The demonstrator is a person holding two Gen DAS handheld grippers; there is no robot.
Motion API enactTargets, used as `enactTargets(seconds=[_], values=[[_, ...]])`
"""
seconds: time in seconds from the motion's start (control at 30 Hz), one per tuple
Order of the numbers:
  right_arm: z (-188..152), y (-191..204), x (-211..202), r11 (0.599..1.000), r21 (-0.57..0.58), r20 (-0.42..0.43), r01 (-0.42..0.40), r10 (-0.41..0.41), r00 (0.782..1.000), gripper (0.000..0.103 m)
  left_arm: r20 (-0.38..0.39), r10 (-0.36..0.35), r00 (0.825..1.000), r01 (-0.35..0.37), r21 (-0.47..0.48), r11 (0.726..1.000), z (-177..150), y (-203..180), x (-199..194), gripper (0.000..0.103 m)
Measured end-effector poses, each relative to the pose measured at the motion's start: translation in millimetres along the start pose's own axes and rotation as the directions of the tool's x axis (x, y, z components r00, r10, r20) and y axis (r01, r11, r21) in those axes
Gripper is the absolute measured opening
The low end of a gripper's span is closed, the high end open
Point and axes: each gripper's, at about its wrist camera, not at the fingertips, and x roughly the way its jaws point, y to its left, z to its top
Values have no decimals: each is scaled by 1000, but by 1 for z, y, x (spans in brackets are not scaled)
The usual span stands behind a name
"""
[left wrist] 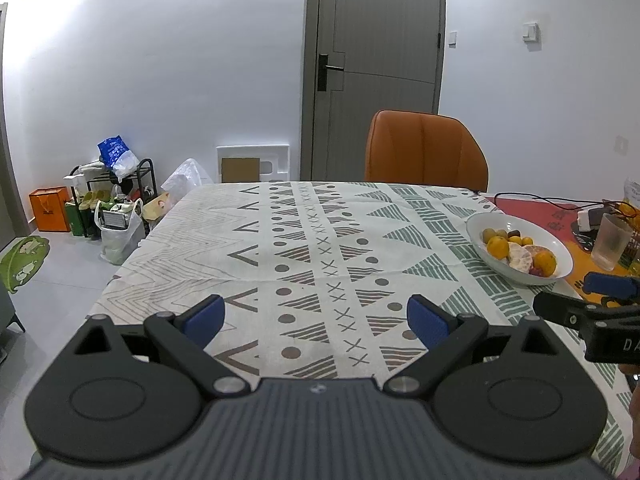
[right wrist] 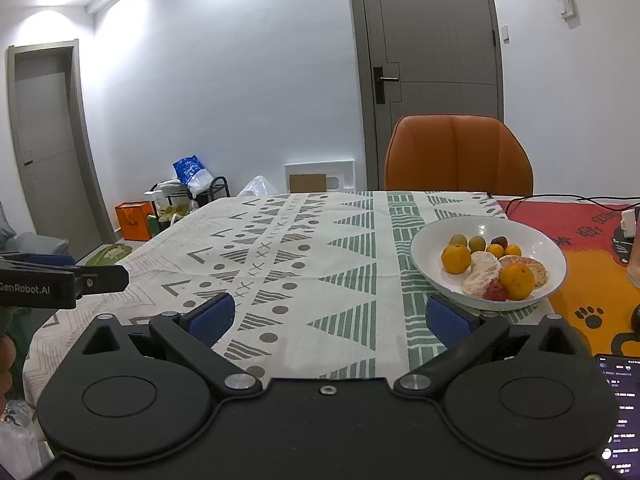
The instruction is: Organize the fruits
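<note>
A white bowl [right wrist: 436, 236] on the patterned tablecloth holds several fruits: oranges [right wrist: 456, 258], small green and dark ones, a peeled citrus [right wrist: 482, 274] and a red piece. The same bowl [left wrist: 484, 222] appears at the right of the left wrist view. My right gripper [right wrist: 330, 318] is open over the cloth, its right pad just short of the bowl's near rim. My left gripper [left wrist: 316, 320] is open above the bare cloth, well left of the bowl. Nothing sits between either pair of fingers. The right gripper's side shows at the right edge of the left wrist view.
An orange chair [right wrist: 458, 156] stands at the table's far side before a grey door. Right of the bowl lie a red and orange mat [right wrist: 580, 276], cables, a charger and a plastic cup [left wrist: 610, 244]. A phone [right wrist: 622, 412] lies at the near right. Bags and a shoe rack crowd the floor on the left.
</note>
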Motion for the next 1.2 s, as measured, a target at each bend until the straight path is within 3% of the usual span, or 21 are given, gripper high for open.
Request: enactTargets(seconds=[1.2], values=[[1, -1, 0, 1000, -8, 2, 9, -9, 1000, 103, 13, -11, 1000, 10, 23, 1000, 0, -4, -3, 97]])
